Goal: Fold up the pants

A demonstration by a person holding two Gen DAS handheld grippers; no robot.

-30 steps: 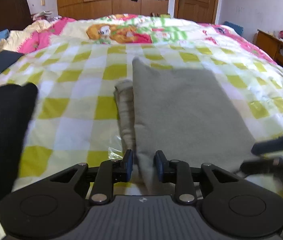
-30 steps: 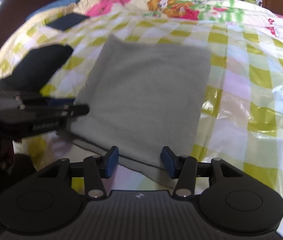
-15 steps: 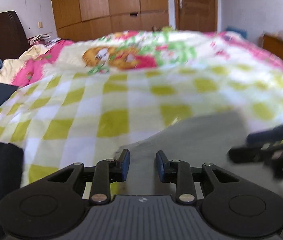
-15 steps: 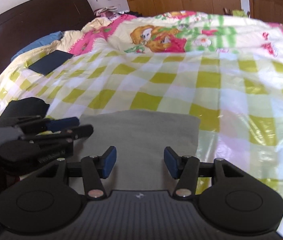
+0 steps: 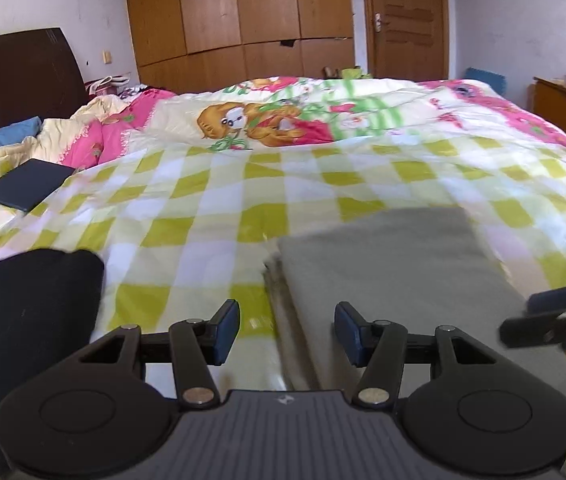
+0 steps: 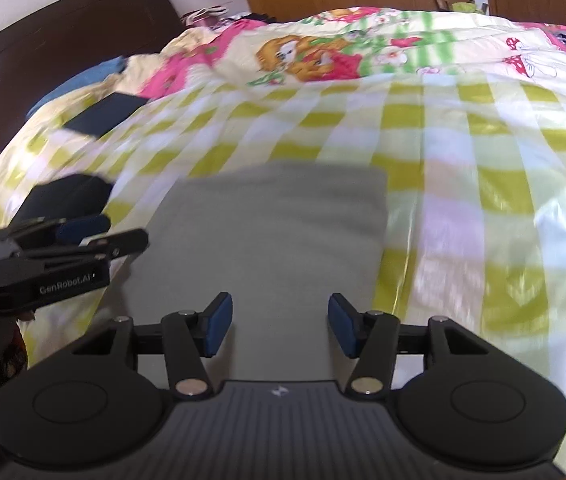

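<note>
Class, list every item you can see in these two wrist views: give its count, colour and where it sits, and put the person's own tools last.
folded pants: one, grey, on the checked cover near both grippers
dark garment: one, black, on the cover left of the pants
flat dark item: one, navy, near the headboard side; book or tablet, cannot tell
checked cover: one, yellow-green and white, over the near bed
cartoon quilt: one, pink, cream and green, behind the checked cover
headboard: one, dark brown, left
wardrobe: one, wooden, far wall
door: one, wooden, right of the wardrobe
left gripper: one, black, jaws open over the pants' left edge
right gripper: one, black, jaws open over the pants
</note>
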